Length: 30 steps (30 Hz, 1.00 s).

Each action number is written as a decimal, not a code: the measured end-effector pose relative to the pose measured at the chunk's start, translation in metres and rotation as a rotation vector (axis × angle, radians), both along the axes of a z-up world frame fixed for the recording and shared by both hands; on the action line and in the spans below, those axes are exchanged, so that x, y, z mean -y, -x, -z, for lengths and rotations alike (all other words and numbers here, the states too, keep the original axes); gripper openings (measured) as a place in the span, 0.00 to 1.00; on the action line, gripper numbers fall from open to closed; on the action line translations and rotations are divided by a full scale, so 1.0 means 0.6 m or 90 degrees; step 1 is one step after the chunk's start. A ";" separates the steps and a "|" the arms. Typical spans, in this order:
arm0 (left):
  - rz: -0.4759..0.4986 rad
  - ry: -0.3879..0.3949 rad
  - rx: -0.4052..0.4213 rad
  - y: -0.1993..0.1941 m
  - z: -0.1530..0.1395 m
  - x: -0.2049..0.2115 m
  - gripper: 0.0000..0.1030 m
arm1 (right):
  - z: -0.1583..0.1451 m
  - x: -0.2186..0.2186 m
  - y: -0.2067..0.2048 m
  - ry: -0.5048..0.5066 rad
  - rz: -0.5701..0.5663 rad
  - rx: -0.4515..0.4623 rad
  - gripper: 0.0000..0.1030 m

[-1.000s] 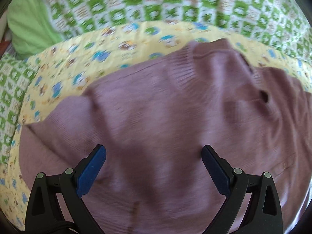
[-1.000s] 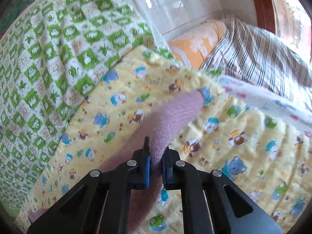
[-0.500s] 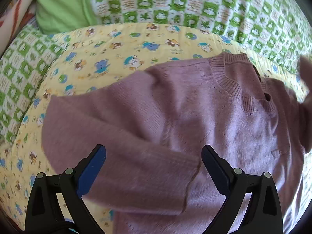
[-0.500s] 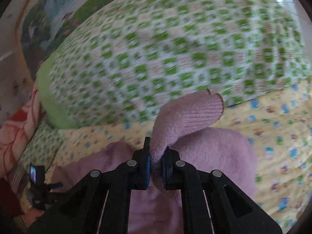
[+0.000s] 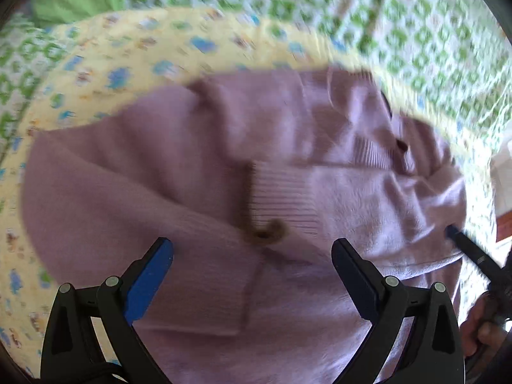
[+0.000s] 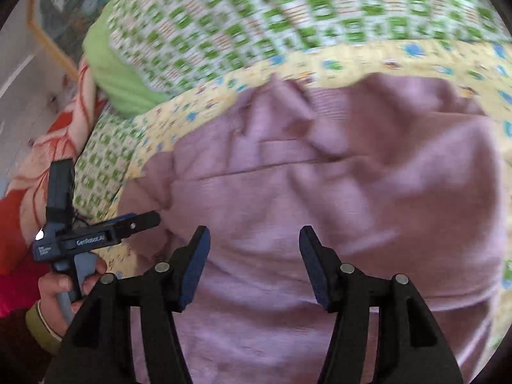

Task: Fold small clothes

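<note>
The mauve sweater [image 5: 198, 172] is spread on a yellow animal-print blanket [image 5: 105, 64] on the bed, in front of a green checked quilt [image 6: 288, 9]; both sleeves are seen laid across the chest, the ribbed cuff [image 5: 281, 198] of one lying near the middle. The left hand-held gripper [image 5: 252, 256] is held spread wide above the lower body of the garment, nothing between its jaws; the right hand-held gripper [image 6: 254, 249] has just been opening, and its jaws now stand apart over the knit with nothing caught between them, the sleeve having been let go. The sleeve step is judged done, and the crosswise fold of the body is likely what is due. For that to be done well, the hem should be taken at both corners at once; the two layers should be pinched together, lifted only a little, and carried evenly toward the collar [image 5: 368, 147], so that the crossed sleeves are not dragged out of place; the knit is soft and is expected to sag and bunch if pulled from one side only.
</note>
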<state>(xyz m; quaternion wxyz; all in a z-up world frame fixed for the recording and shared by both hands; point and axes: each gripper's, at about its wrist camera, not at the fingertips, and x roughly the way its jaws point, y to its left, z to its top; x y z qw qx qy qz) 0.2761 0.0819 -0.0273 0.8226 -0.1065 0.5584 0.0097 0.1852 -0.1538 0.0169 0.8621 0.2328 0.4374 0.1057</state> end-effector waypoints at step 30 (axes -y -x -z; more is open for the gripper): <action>-0.081 0.046 0.059 0.083 -0.019 -0.066 0.08 | 0.057 0.236 -0.023 0.072 0.202 -0.085 0.66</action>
